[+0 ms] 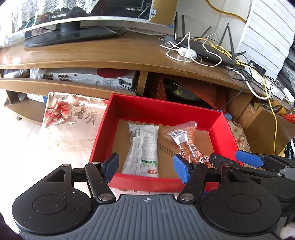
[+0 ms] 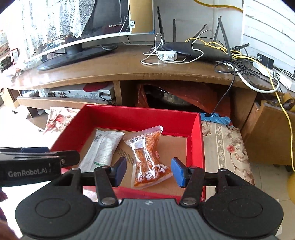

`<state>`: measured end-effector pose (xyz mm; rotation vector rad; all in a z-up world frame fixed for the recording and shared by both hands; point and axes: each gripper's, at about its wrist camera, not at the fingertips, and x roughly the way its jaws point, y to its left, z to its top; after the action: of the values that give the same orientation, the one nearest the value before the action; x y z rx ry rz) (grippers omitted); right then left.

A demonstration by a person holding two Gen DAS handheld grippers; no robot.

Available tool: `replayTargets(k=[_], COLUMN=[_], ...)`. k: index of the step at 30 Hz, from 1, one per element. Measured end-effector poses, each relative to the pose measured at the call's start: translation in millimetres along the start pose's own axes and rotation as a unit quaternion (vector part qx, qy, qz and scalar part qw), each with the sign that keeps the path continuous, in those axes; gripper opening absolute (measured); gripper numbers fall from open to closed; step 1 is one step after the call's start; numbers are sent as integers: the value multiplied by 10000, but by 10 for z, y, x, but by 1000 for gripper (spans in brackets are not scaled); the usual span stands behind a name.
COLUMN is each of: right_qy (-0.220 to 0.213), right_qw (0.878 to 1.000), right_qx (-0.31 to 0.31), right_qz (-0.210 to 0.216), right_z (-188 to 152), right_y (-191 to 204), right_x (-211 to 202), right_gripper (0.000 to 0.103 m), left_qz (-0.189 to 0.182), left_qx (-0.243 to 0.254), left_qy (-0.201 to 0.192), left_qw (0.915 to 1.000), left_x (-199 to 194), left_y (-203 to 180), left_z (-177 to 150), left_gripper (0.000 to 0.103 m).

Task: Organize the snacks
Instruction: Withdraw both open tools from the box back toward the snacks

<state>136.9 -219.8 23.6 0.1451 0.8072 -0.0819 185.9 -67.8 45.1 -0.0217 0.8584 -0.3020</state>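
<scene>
From your left wrist camera, your left gripper [image 1: 147, 167] hangs over the near wall of the red box [image 1: 223, 123], its blue-padded fingers [image 1: 181, 169] spread apart with nothing clasped between them. Inside the box, on the brown cardboard floor, the white snack packet [image 1: 142, 147] lies lengthwise on the left, and the orange snack packet [image 1: 184, 142] lies just beside it on the right, apart from it. Your right gripper [image 1: 228, 159] enters from the right edge, above the box's near right corner. Behind the box stands the wooden TV stand [image 1: 110, 53], carrying a monitor [image 1: 73, 16] and a router [image 1: 208, 49] tangled in cables.

From your right wrist camera, your right gripper [image 2: 149, 170] has its fingers [image 2: 178, 170] released, either side of the lower end of the orange snack packet [image 2: 149, 153] as seen from above, not pressing on it. The white snack packet [image 2: 103, 147] rests to its left. The red box [image 2: 198, 140] sits on a floral cloth [image 2: 225, 145]. Your left gripper [image 2: 55, 157] shows at the left edge.
</scene>
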Motion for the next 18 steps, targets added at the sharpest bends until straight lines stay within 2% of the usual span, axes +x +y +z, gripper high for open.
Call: replayTargets(k=[18], right_qy=[-35], right_qw=[10000], right_qx=[70], right_qz=[52], right_z=[-263], right_y=[90], right_x=[-383], right_gripper=[52], left_qz=[59], left_qx=[258], left_qy=[-166], left_qw=[9995], left_x=[-348], left_y=[-51], left_z=[-268], left_gripper=[72])
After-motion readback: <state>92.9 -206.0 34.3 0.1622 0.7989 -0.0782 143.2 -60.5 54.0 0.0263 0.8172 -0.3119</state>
